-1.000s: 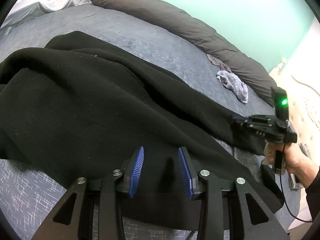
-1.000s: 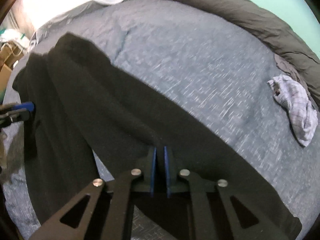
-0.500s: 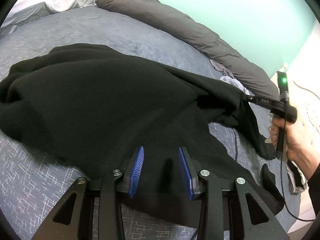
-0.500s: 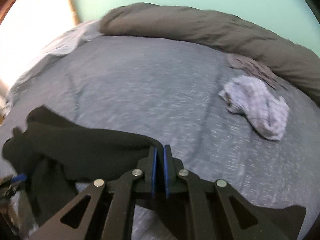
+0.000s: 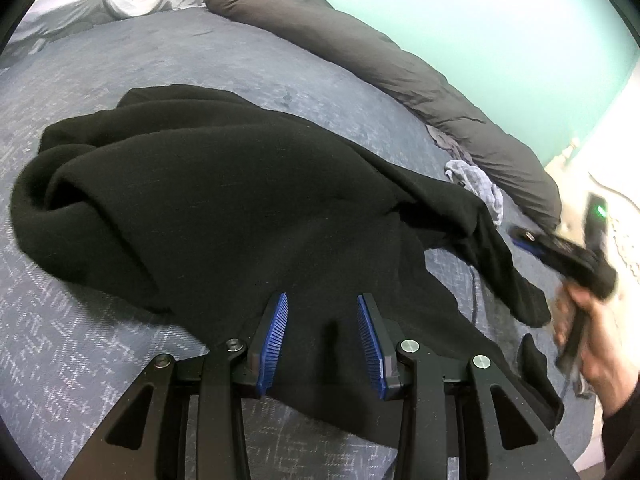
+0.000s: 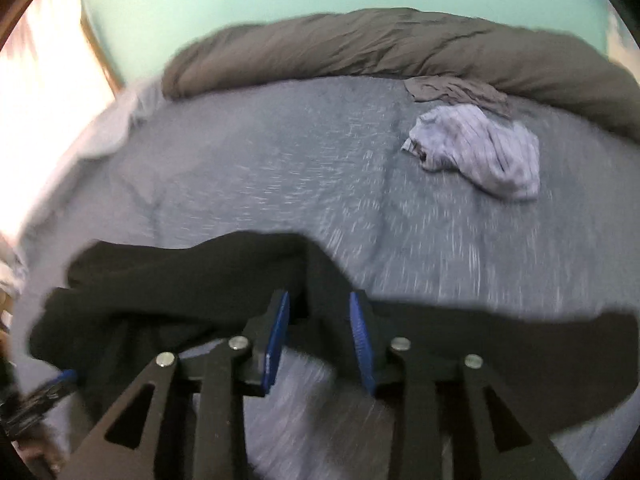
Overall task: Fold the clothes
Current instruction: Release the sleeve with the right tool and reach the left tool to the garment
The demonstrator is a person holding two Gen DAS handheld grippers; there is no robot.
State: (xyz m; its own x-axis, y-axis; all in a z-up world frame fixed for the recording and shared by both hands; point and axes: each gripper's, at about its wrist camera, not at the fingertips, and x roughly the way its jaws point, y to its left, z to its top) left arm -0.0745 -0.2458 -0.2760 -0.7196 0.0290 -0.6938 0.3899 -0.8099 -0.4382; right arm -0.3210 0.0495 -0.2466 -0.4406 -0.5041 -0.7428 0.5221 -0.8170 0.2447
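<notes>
A black fleece garment (image 5: 224,208) lies bunched on the blue-grey bed, one side folded over onto itself. My left gripper (image 5: 322,312) is open, its blue pads over the garment's near hem with cloth lying between them. The right gripper (image 5: 524,240), held in a hand (image 5: 592,344) at the right of the left wrist view, is blurred just off the garment's sleeve end (image 5: 520,300). In the right wrist view my right gripper (image 6: 318,312) stands open, with a black fold (image 6: 192,280) of the garment between and beyond its pads.
A crumpled pale checked cloth (image 6: 484,152) and a grey rag (image 6: 456,90) lie near the long grey rolled duvet (image 5: 400,64) along the bed's far side. Light sheets (image 5: 112,4) sit at the far left corner. Bare bedspread (image 6: 280,160) stretches beyond the garment.
The right gripper carried the garment's side over toward the middle, then opened and let the cloth drop. The left gripper stayed open over the hem.
</notes>
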